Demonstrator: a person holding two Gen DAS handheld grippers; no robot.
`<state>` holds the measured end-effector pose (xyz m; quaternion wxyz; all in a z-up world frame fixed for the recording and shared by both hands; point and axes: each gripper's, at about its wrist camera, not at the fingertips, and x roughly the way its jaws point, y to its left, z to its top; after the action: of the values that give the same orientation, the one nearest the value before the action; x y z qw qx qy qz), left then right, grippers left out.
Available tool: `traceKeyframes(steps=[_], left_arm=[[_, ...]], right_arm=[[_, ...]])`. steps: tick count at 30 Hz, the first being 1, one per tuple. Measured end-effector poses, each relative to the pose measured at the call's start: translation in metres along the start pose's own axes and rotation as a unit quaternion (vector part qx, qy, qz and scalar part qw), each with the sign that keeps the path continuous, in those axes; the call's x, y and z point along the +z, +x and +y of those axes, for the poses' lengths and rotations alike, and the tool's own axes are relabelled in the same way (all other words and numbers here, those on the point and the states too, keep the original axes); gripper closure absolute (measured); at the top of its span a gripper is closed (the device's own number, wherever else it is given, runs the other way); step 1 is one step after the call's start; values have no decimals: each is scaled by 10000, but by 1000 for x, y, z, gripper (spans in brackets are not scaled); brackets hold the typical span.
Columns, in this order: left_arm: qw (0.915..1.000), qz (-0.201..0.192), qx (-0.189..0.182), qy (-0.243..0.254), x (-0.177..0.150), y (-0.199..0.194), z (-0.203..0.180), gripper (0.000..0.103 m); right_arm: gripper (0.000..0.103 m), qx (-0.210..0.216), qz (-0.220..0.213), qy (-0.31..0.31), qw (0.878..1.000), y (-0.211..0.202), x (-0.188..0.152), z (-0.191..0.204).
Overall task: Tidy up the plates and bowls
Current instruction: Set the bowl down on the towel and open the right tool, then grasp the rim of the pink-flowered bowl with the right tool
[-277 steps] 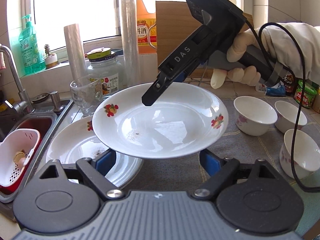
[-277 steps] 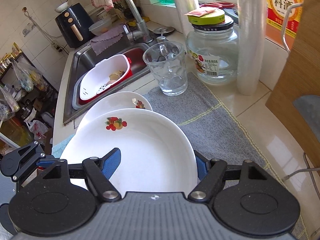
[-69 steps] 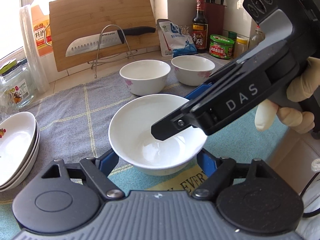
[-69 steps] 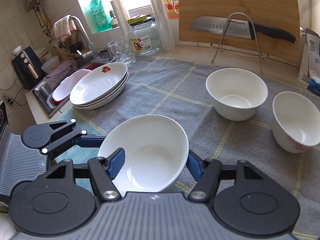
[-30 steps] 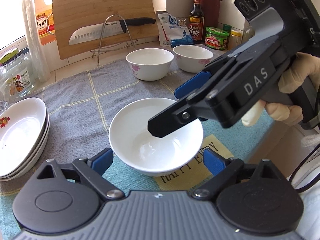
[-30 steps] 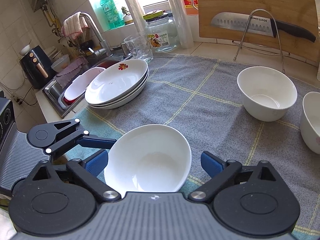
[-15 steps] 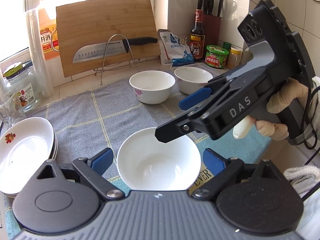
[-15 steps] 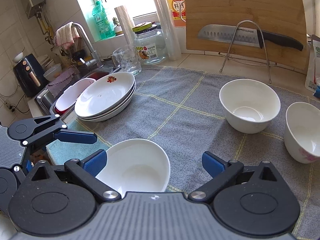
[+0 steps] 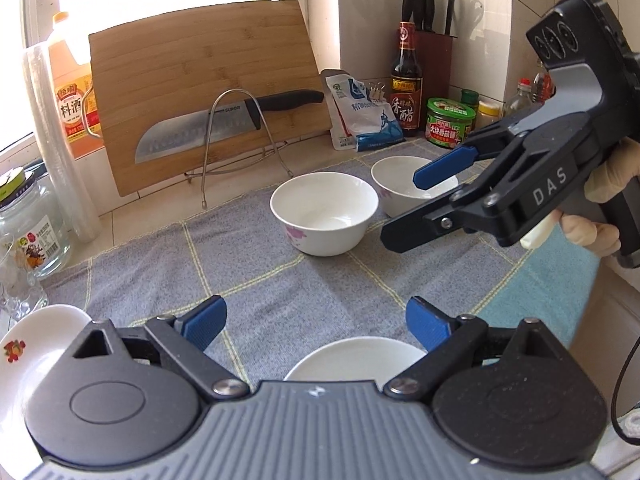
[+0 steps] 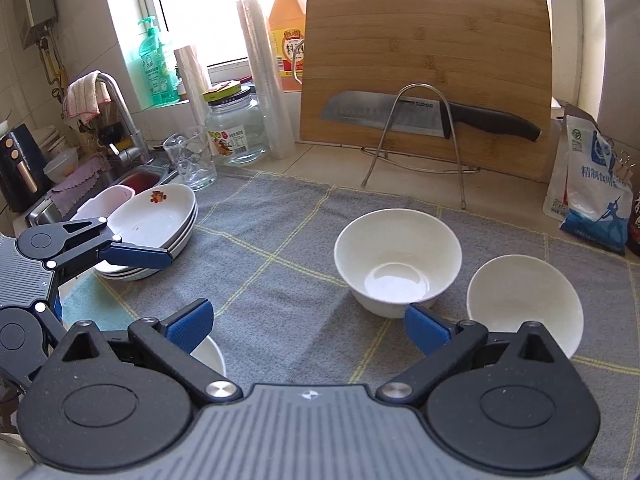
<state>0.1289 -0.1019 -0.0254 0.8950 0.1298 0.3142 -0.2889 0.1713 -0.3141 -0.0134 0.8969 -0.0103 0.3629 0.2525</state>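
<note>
Both grippers are off the near bowl now. It sits on the cloth, w/ only its rim peeking over the left gripper body; 2.3 s back both sets of blue pads straddled it. Left jaws are wide w/ nothing between. Right gripper has pulled back and up, jaws apart, now framing the middle bowl and far bowl ahead. The plate stack is done: the plate carried 9 s ago lies on top by the sink.
</note>
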Motion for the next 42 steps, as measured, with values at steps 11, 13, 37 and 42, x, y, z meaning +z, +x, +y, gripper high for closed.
traceKeyframes(steps=[11,13,37,42], left_arm=[[9989,5,-299,374,30,62,5,7],[9987,43,-318,394,33,72,6,7],[9967,498,-547,335,54,138,9,16],[9964,518,-588,329,55,141,11,17]], right_arm=[[0,-180,49,160,9997,25,35,-45],[0,-127,75,231,9996,33,40,-52],[21,245,878,484,9947,108,55,-88],[25,309,889,500,9943,109,56,-89]])
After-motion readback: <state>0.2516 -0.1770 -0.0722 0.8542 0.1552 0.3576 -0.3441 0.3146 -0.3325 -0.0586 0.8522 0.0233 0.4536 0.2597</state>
